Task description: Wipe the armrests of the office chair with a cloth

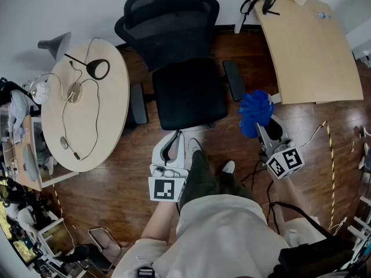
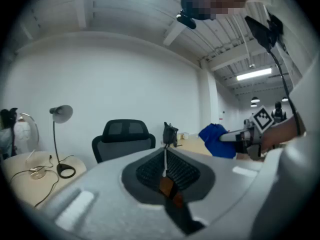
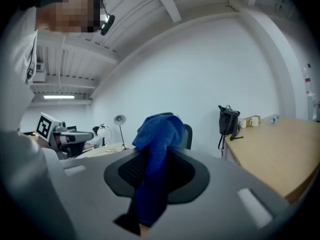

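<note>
The blue cloth (image 1: 255, 110) is pinched in the jaws of the right gripper (image 1: 261, 131), just beside one armrest (image 1: 233, 80) of the black chair (image 1: 188, 91); wiping looks not yet begun; next the cloth must press down on that armrest; the left gripper (image 1: 173, 148) has its jaws clenched on nothing, near the seat's front edge.

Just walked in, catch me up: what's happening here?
A person faces the black office chair, a gripper in each hand. The right gripper is shut on a blue cloth, held close to the armrest on that side; whether it touches is unclear. The left gripper is shut and empty, in front of the seat.
</note>
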